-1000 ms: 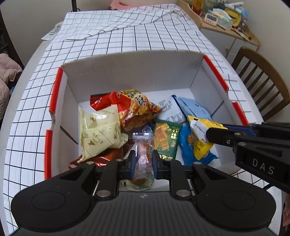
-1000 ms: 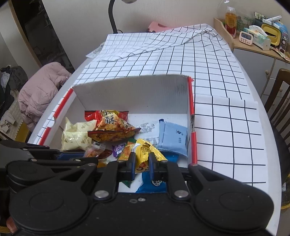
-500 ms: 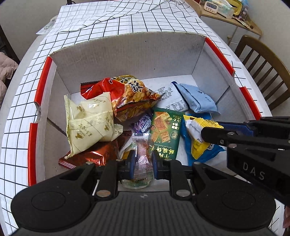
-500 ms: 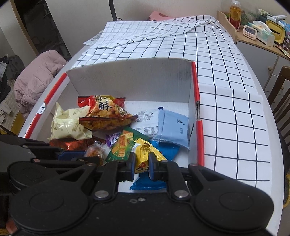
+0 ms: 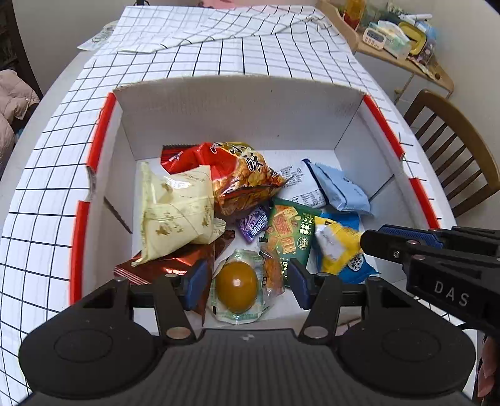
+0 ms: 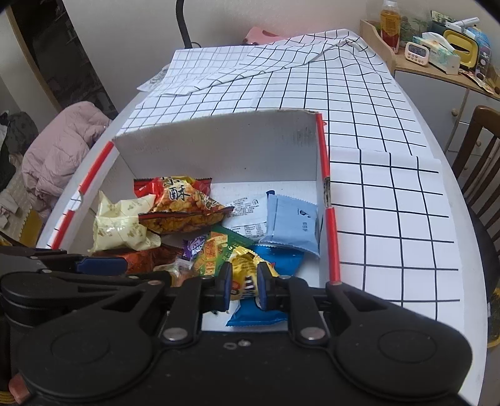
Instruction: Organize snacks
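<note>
Checked tablecloth (image 5: 218,59) covers my table, white with black grid, rumpled and folded at the far end. Wooden chair (image 5: 453,156) stands off the right edge. Beyond it, a wooden side shelf (image 6: 437,71) crowded with clutter: an orange-filled bottle (image 6: 389,22), a small white timer (image 6: 415,53), a tissue pack (image 6: 440,47). To my left, a pink padded jacket (image 6: 59,150) lies heaped. Black lamp stem (image 6: 184,22) rises behind the table.
</note>
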Tool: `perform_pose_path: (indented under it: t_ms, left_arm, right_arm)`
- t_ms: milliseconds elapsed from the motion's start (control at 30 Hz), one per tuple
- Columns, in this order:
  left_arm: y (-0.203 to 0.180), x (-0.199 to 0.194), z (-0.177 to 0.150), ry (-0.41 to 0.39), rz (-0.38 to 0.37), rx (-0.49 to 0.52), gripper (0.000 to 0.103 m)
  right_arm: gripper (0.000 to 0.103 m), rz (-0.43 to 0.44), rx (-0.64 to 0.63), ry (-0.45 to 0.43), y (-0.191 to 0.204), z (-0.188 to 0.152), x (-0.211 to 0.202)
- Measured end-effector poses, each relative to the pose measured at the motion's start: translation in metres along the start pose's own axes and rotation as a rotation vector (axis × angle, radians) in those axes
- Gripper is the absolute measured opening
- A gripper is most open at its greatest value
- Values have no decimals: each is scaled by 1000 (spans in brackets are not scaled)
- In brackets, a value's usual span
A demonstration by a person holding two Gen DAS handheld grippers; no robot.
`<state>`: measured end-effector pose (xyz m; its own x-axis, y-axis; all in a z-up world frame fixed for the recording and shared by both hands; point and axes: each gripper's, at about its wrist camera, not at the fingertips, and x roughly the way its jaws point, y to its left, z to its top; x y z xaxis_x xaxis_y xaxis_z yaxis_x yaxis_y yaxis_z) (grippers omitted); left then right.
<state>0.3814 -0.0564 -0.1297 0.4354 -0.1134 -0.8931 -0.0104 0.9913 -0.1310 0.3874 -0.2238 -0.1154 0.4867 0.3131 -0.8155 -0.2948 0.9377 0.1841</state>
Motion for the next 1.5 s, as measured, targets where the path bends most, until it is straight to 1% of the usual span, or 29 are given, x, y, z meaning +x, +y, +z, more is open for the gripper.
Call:
perform_pose_path:
  t_ms: [167, 533, 667, 833, 1033, 1100, 1200, 1233, 1267, 1300, 1333, 1367, 1433, 1500]
  left_arm:
    - [5, -20, -6, -41, -4, 12, 55]
    - [17, -74, -25, -148, -16, 30, 56]
    - [19, -96, -34, -192, -13, 41, 63]
    - [22, -120, -45, -240, -7, 55, 63]
    - [28, -144, -58, -282, -18, 60, 63]
    - [30, -151, -64, -294, -19, 57, 67]
    - [32, -161, -72, -308, -25, 49, 70]
    - [33, -165, -75, -317, -23, 49, 70]
    - [33, -168, -78, -325, -23, 52, 70]
    - [33, -172, -81, -332, -22, 57, 70]
    - [33, -175, -84, -341, -20, 61, 71]
    - [33, -179, -87, -349, -21, 65, 74]
    - [34, -185, -91, -363, -27, 66, 77]
    - [34, -190, -95, -372, -36, 63, 80]
  right_arm:
    - [16, 26, 15, -13, 2, -4, -18]
    - [20, 50, 20, -93, 18, -20, -63]
    - [20, 54, 5, -145, 28, -27, -82]
    - [22, 48, -18, -206, 43, -37, -103]
    - [25, 51, -14, -261, 55, -48, -124]
    - [27, 56, -10, -268, 58, -52, -128]
    - [33, 65, -6, -282, 62, -60, -136]
    - [39, 64, -5, -288, 64, -62, -139]
    - [47, 68, -3, -291, 65, -65, -141]
    - [53, 74, 1, -295, 66, -68, -143]
    - [66, 75, 6, -300, 66, -70, -146]
    - [79, 70, 10, -308, 66, -73, -149]
    - [87, 58, 17, -324, 67, -78, -154]
    - [88, 53, 24, -335, 66, -82, -159]
